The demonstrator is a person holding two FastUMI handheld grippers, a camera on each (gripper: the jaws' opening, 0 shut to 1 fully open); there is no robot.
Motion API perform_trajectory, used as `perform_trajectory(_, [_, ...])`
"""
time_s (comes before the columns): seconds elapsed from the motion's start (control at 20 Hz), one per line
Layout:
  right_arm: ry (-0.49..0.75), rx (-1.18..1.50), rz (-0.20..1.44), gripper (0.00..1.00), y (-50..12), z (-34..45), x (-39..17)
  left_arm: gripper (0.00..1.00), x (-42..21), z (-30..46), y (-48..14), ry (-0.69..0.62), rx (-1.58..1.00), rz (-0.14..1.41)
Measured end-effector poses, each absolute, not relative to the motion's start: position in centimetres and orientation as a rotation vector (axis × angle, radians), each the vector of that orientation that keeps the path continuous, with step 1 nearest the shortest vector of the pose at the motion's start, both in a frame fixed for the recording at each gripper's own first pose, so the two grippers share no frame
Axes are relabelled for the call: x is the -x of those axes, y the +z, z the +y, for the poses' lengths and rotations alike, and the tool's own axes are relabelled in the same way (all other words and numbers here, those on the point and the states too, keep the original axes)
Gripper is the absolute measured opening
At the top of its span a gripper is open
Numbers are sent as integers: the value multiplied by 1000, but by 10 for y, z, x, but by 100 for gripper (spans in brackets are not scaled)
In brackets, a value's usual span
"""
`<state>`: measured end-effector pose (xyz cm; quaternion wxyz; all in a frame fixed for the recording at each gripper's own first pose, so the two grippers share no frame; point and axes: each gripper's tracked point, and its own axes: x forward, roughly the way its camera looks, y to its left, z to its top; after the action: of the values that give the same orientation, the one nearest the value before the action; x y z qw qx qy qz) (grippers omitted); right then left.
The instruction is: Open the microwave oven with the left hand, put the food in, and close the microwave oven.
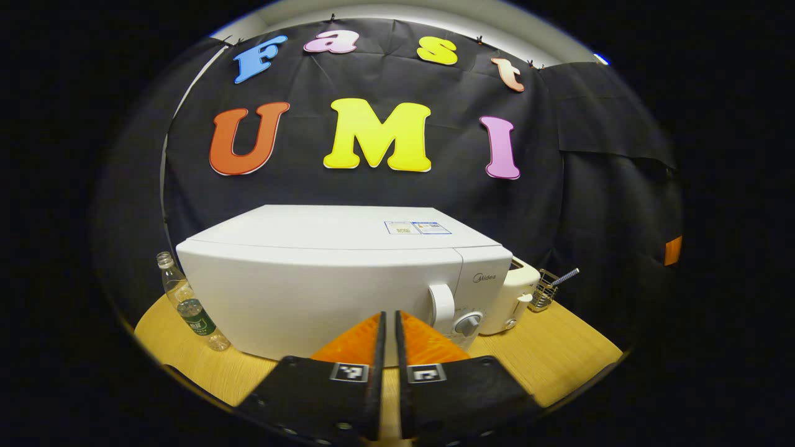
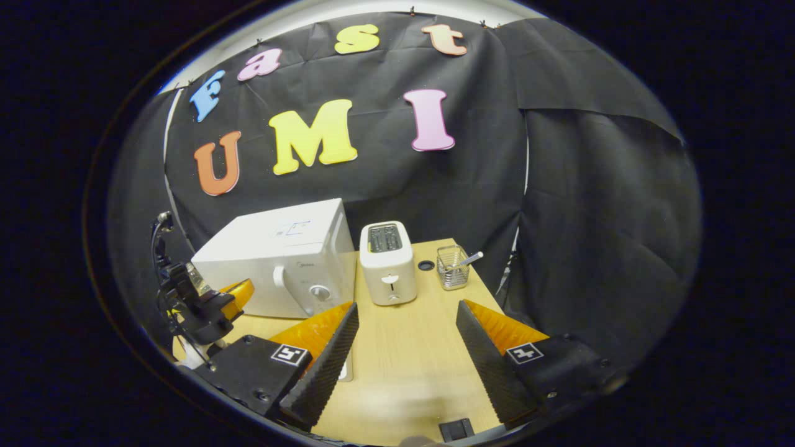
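The white microwave (image 1: 323, 279) stands on the wooden table (image 1: 559, 347) with its door closed, its handle (image 1: 442, 305) and round knob (image 1: 467, 324) at the right of the front. My left gripper (image 1: 389, 318) is shut with nothing between its fingers, just in front of the door and slightly left of the handle. In the right gripper view the microwave (image 2: 279, 257) is at the left, with the left gripper (image 2: 239, 290) in front of it. My right gripper (image 2: 407, 313) hangs open and empty over the table (image 2: 404, 366), well back from the microwave.
A white toaster (image 2: 388, 264) stands right of the microwave, then a wire basket (image 2: 452, 268) holding a utensil. A clear plastic bottle (image 1: 189, 304) stands at the microwave's left. A small white object (image 2: 346, 371) lies on the table by my right gripper's left finger.
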<state>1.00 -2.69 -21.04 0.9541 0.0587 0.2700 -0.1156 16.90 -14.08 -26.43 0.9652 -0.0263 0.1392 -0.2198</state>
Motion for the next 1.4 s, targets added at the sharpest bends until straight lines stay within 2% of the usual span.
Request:
perform_trajectory(0.15, [-210,-117,533,100,-207,-13,-8,87,-157,-122,-255,-414,33,271])
perform_trajectory(0.2, [-202,-118,526,100,-206,-8,-8,94,-153,-117,-253,-405,20,267])
perform_trajectory(0.45, [-174,-115,487,100,-194,14,-9,93,-126,-83,-222,-375,15,237])
perform_trajectory(0.9, [-154,-91,326,100,-143,46,-7,93,-68,-5,-120,-338,-35,127])
perform_trajectory(1.1, [-165,-101,253,100,-114,49,-4,93,-53,7,-79,-336,-2,86])
perform_trajectory(1.35, [-143,-83,183,100,-83,59,-10,93,-56,24,-55,-263,-11,53])
perform_trajectory(1.4, [-134,-79,176,90,-80,62,-12,93,-55,27,-54,-251,-20,41])
